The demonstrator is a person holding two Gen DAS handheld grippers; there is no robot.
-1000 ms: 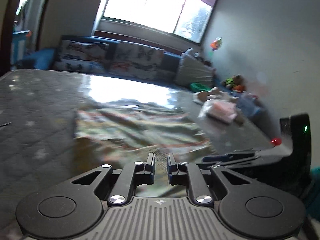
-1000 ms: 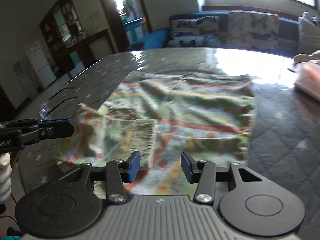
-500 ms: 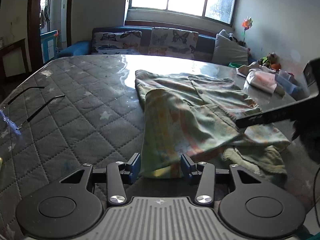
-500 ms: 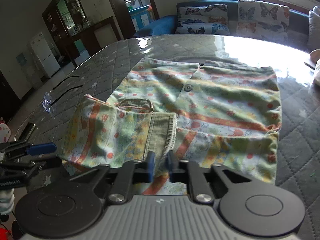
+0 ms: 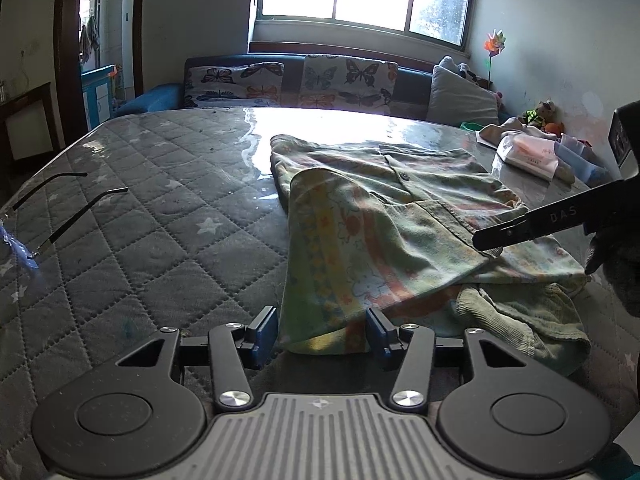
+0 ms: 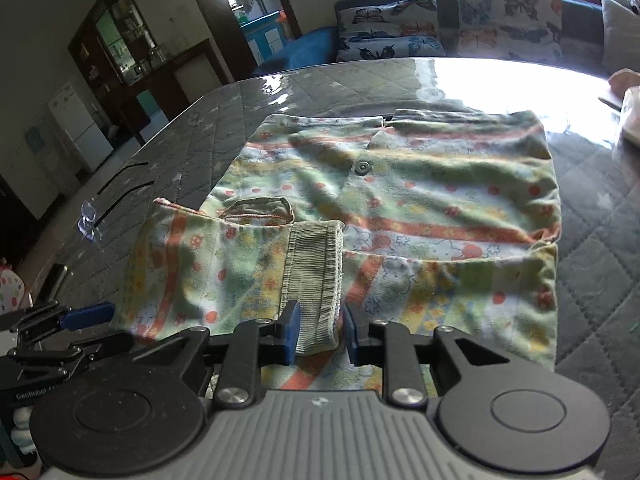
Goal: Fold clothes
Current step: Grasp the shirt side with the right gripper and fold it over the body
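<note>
A green, orange and yellow patterned child's top [image 5: 380, 216] lies flat on the quilted mattress [image 5: 160, 240], one sleeve folded across its body. My left gripper [image 5: 322, 334] hovers at the near folded edge; its jaws are opening and the fabric edge lies loose between them. In the right wrist view the same top [image 6: 440, 184] fills the middle. The sleeve's ribbed cuff [image 6: 314, 272] sits between the jaws of my right gripper [image 6: 320, 334], which are opening and no longer pinch it. The right gripper's fingers [image 5: 532, 226] also show over the top's right side.
A pair of glasses [image 5: 60, 208] lies on the mattress to the left. A tissue packet [image 5: 528, 156] and small items sit at the far right edge. A sofa with butterfly cushions [image 5: 288, 80] stands behind the mattress. A dark-gloved hand [image 5: 616, 264] is at the right border.
The left gripper went from nearly shut to wide apart, and its view swung onto the top. The right gripper closed on the cuff, then parted again; the sleeve now lies across the body.
</note>
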